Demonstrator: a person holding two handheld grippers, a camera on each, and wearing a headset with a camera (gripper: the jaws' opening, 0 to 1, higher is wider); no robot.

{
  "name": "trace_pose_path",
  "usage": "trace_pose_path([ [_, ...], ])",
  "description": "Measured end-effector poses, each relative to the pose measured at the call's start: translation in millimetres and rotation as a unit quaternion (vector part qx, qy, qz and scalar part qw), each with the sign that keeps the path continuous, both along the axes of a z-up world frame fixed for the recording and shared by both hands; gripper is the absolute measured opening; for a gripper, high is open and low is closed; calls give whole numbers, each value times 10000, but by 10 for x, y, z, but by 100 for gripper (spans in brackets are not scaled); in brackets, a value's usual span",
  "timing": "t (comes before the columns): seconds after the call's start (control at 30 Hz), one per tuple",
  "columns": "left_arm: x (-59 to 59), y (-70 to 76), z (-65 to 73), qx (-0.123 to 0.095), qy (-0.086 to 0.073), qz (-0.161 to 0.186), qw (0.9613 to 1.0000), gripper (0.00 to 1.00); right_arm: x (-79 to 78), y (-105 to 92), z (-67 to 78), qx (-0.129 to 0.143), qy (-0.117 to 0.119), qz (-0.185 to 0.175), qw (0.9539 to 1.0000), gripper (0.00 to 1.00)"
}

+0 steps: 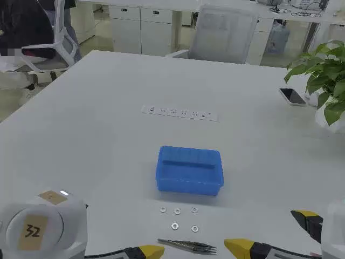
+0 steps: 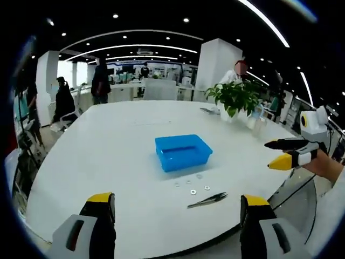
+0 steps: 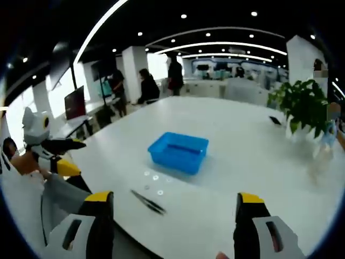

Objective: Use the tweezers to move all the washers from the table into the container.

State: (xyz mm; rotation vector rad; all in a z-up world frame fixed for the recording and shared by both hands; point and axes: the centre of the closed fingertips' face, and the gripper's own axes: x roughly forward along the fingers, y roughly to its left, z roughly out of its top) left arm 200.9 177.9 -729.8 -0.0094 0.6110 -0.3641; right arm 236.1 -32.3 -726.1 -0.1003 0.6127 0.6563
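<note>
Left hand-held gripper (image 2: 177, 199): your jaws stand wide apart with nothing between them, at the counter's near edge.
Right hand-held gripper (image 3: 173, 197): also spread wide, holding nothing.
Tweezers (image 1: 188, 246): lying flat on the white counter (image 1: 97, 135) near its front edge, between your two hand-held grippers, touched by neither.
Washers (image 1: 178, 211): five, loose on the counter between the tweezers and the container.
Container (image 1: 190, 170): blue open-topped bin just beyond the washers.

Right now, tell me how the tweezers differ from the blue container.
The tweezers are thin, dark and metallic; the container is boxy and bright blue. The tweezers lie on the person's side of the washers; the container sits on the far side. Both rest on the white table.
</note>
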Motion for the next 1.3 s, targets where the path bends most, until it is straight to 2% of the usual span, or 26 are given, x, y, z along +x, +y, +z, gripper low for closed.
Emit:
trace_pose_path([
  [0.63,8,9,14,39,-2,-73,10000,99,-8,-5,-3,-56,-6,7,10000,91],
  [0.9,-13,22,-20,143,29,-90,9999,99,-26,22,-7,-55,-6,66,10000,91],
  [1.03,-18,20,-37,111,72,-75,9999,99,-33,20,-47,-140,8,110,9998,91],
  [1.17,-13,17,-35,178,93,-106,9997,99,-51,53,-37,-28,3,154,9999,91],
  [1.3,-14,19,-23,208,70,-112,9997,99,-61,74,-44,-87,-6,223,9997,91],
])
